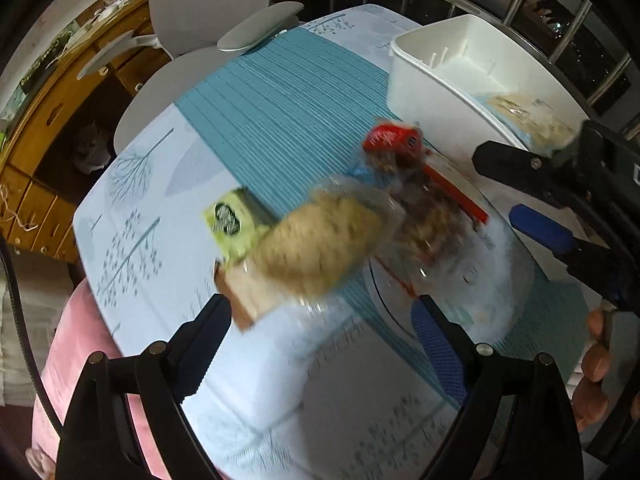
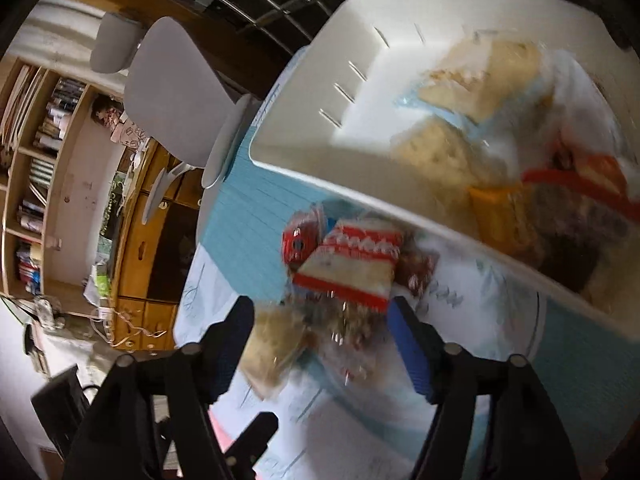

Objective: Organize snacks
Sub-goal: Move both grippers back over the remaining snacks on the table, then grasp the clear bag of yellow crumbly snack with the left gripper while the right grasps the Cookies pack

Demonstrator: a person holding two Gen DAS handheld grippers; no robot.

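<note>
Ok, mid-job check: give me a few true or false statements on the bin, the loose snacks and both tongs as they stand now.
1. The white bin already holds some snack packets. True.
2. The left tongs are clamped on a packet. False: they stand open, nothing pressed between the pads.
3. A pile of loose snacks lies on the tablecloth outside the bin. True.
4. The right tongs are shut tight. False: they are open, over the red-and-white packet.
5. The bin has a lid on it. False: it is open on top.
</note>
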